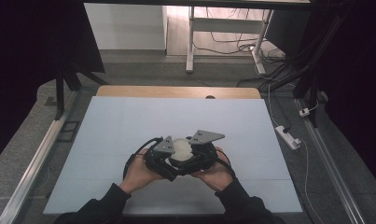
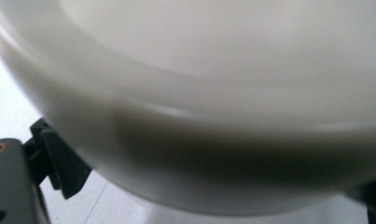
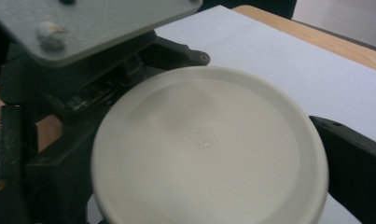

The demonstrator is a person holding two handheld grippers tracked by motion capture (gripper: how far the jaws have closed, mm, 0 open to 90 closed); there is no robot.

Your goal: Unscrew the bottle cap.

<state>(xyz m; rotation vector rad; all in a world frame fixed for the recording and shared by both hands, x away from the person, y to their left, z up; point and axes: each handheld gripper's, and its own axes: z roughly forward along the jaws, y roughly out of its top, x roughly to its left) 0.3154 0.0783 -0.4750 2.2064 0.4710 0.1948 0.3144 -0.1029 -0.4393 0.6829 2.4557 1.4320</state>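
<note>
Over pale table (image 1: 129,135), left tool (image 1: 169,164) and right tool (image 1: 195,161) both clamp white lidded container (image 1: 181,148).

The round lid (image 3: 209,149) looks like off-white plastic, smooth with a soft satin sheen and a tiny moulded square mark in the middle. Both grippers are matt black plastic, the left gripper (image 1: 161,161) and right gripper (image 1: 199,156) each topped with a dull grey plate that looks like metal. The table cover (image 1: 129,126) is pale, matt and smooth, over a wooden tabletop (image 1: 176,92). The sleeves (image 1: 101,205) are dark cloth.
</note>
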